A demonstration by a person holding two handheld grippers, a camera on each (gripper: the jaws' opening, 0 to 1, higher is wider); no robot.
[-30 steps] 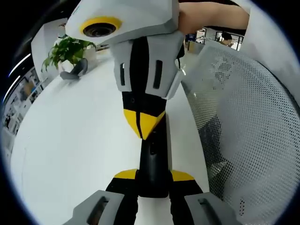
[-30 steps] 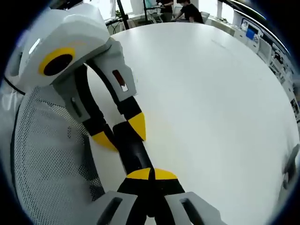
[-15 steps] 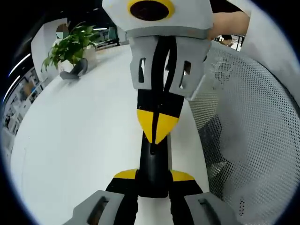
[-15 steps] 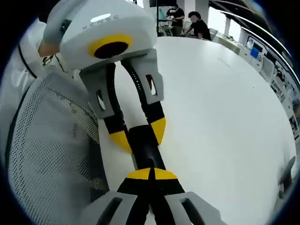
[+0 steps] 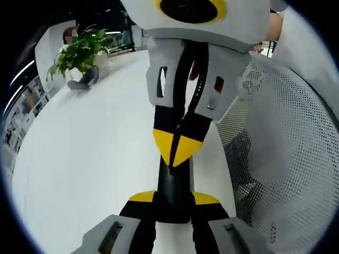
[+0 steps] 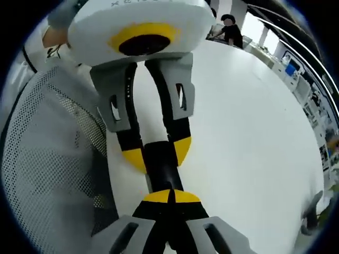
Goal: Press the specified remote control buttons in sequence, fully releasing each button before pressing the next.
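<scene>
We see remote [image 5: 173, 191] on table [image 5: 90, 159] edge, mesh chair [image 5: 286, 143] right of it, plant [image 5: 79, 53] far back left.

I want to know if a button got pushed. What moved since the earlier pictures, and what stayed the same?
The right gripper swung round to point its shut yellow tips straight down at the black remote, tips at its face. The left gripper kept its jaws clamped on the remote's sides. The remote, the white table, the potted plant and the mesh chair stayed put. I can't tell whether a button went down.
</scene>
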